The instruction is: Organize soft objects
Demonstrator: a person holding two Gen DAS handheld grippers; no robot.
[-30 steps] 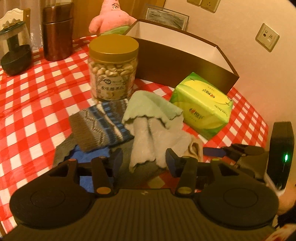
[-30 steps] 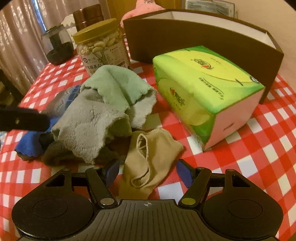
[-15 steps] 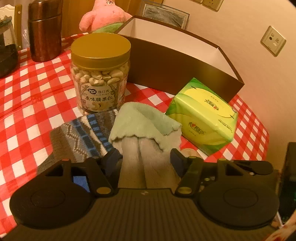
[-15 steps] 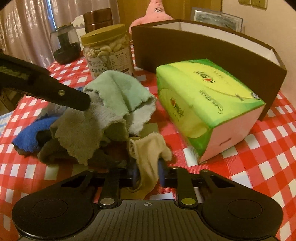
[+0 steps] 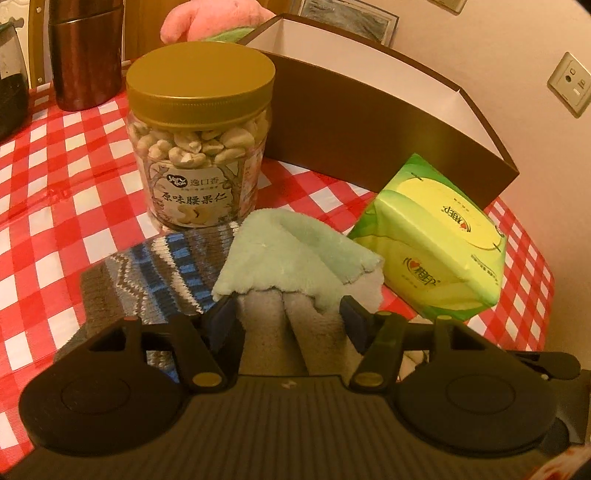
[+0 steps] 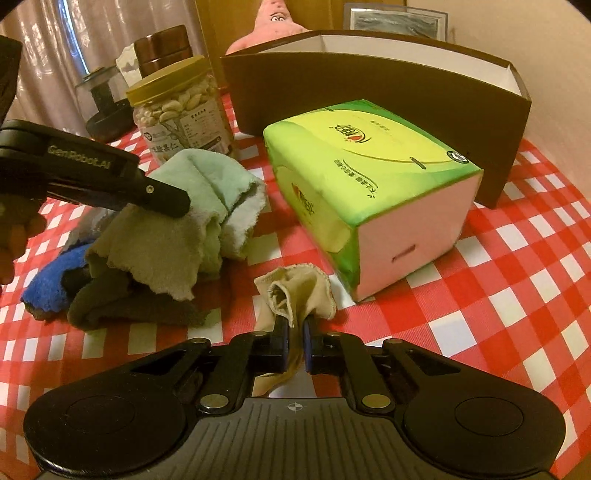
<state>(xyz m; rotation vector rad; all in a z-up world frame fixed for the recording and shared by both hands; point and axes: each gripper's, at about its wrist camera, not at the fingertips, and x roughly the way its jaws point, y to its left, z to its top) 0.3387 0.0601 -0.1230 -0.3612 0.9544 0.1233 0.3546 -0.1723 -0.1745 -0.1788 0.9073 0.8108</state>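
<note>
The soft things lie heaped on a surface [image 5: 74,177] under a red-and-white checked cloth. In the left wrist view, a pale green cloth [image 5: 295,254] is draped over a grey towel [image 5: 325,332], just in front of a jar of cashews [image 5: 201,147] with a gold lid. A patterned knit sock [image 5: 159,277] lies to the left of the cloth, and a green tissue pack [image 5: 439,243] to its right. Behind them stands an open brown box [image 5: 369,122], with a pink plush toy [image 5: 207,18] beyond it. The left hand-held gripper [image 5: 288,314] is released, its jaws standing wide on either side of the grey towel, not pressing it.

In the right wrist view, the right hand-held gripper [image 6: 293,332] has just been closing and is clenched on a beige sock [image 6: 295,291], which sticks up between the pads just beside the tissue pack [image 6: 369,177]. To the left, the other gripper's finger reaches onto the cloth heap, where a blue cloth [image 6: 51,280] lies at the edge.
</note>
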